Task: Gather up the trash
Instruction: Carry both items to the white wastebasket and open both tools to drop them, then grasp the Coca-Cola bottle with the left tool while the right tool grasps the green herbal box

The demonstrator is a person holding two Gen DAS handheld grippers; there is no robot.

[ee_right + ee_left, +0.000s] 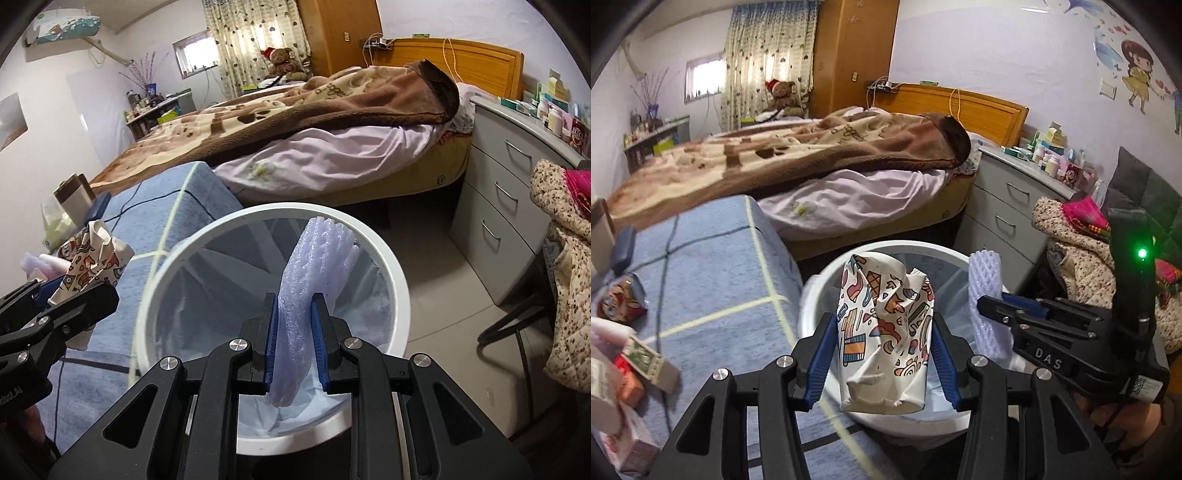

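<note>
Left wrist view: my left gripper (884, 354) is clamped on a crumpled paper cup (884, 339) printed with coloured doodles, its blue pads pressing the cup's two sides. The cup hangs over the near rim of the white trash bin (827, 273), which is lined with a pale bag and stands just beside the blue checked tabletop (713, 273). On that tabletop, at the left edge, lie a snack wrapper (620, 302) and small cartons (646, 363). At the right, my right gripper (991, 306) reaches in over the bin, closed on a lilac foam net sleeve (986, 280). Behind stand a bed (798, 158) with a brown blanket and a grey chest of drawers (1008, 206). Right wrist view: my right gripper (294, 325) is clamped on the foam net sleeve (317, 258), jaws nearly together with the foam squeezed between the blue pads; the sleeve rises above the open mouth of the bin (399, 280), whose liner shows below. At the left edge, my left gripper (70, 299) holds the paper cup (92, 258) over the tabletop (177, 206), just beside the bin's rim.
</note>
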